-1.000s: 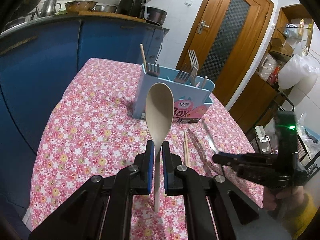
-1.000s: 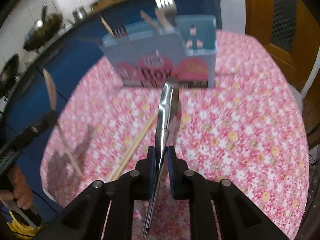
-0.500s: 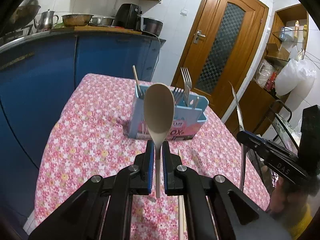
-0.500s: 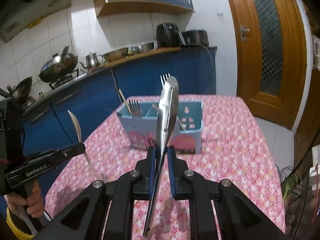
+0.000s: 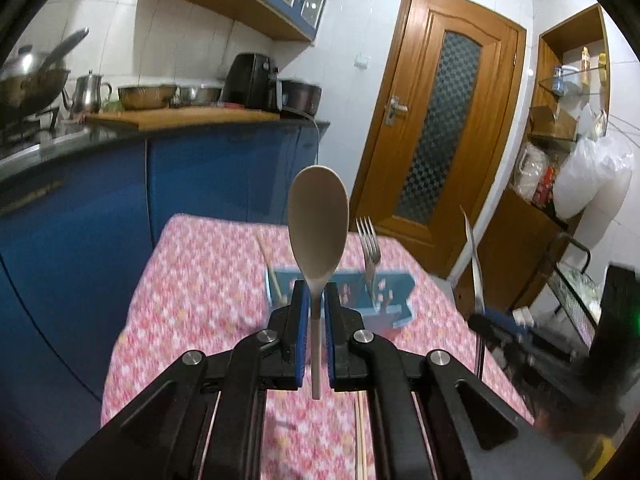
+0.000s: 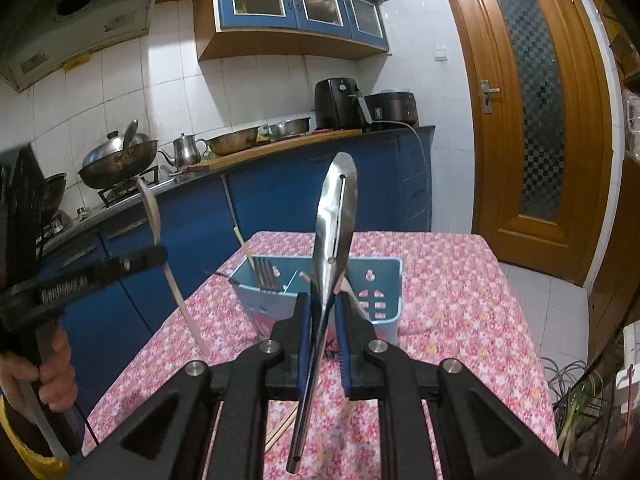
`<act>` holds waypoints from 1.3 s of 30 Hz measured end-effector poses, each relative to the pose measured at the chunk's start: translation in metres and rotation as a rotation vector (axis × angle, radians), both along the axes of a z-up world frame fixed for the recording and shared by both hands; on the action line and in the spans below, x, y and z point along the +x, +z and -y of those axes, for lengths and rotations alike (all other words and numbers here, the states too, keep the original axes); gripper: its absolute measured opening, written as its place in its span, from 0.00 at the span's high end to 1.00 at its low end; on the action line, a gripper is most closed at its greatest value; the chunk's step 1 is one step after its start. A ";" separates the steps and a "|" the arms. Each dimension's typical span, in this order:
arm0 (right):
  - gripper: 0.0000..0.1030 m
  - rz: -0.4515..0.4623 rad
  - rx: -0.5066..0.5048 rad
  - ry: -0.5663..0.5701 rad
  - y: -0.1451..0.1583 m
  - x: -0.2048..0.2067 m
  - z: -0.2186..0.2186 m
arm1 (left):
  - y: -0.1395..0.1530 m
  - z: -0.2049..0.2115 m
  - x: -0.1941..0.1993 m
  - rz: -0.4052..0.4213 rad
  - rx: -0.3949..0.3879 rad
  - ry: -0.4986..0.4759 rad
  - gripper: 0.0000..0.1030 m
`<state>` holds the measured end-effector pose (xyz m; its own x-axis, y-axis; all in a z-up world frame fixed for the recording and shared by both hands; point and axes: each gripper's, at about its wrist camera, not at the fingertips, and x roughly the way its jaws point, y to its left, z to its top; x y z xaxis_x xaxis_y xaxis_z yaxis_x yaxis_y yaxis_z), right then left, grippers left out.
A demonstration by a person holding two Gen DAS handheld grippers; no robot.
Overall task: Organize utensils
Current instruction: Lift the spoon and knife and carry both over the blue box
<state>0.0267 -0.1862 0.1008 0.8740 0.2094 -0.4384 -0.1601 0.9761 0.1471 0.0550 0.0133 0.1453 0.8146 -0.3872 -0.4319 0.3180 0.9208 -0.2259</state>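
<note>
Left gripper (image 5: 315, 308) clamped on wooden spoon (image 5: 319, 226), bowl up, handle hanging below the pads; held upright so the handle can likely drop straight into a slot. Right gripper (image 6: 323, 312) likewise closed on steel tongs (image 6: 334, 224), tips up, hollow handle end pointing down, slightly tilted. Both tools raised well above the table (image 6: 460, 280), floral pink cloth, probably for clearance over the organizer rim.

Blue utensil holder (image 6: 384, 292) sits mid-table, ahead of both grippers, divided into compartments; open top faces up so items load from above. Already inside: fork (image 6: 264, 274), tines up, in the left compartment with a chopstick (image 6: 242, 244) leaning beside it. Second fork (image 5: 370, 244) stands upright in the left wrist view; which compartment, cannot tell.

Loose chopsticks (image 6: 286, 426) lie flat on the cloth near the grippers, not yet sorted.
</note>
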 end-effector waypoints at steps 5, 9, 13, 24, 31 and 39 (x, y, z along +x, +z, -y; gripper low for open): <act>0.87 0.019 -0.004 -0.003 -0.002 0.004 0.002 | 0.022 0.007 0.017 0.065 -0.002 0.027 0.95; 0.87 0.035 -0.011 -0.006 -0.004 0.011 0.005 | 0.032 0.015 0.033 0.114 0.015 0.048 0.95; 0.87 0.049 -0.012 -0.014 -0.004 0.019 0.006 | 0.027 0.023 0.052 0.110 0.025 0.051 0.95; 0.87 0.124 0.014 -0.056 -0.003 0.061 0.023 | -0.014 0.042 0.094 0.066 0.073 0.032 0.95; 0.87 0.213 -0.033 -0.083 -0.007 0.096 0.020 | -0.038 0.043 0.111 0.031 0.069 0.029 0.95; 0.87 0.251 -0.117 -0.079 -0.032 0.122 0.011 | -0.055 0.044 0.117 0.018 0.067 0.024 0.95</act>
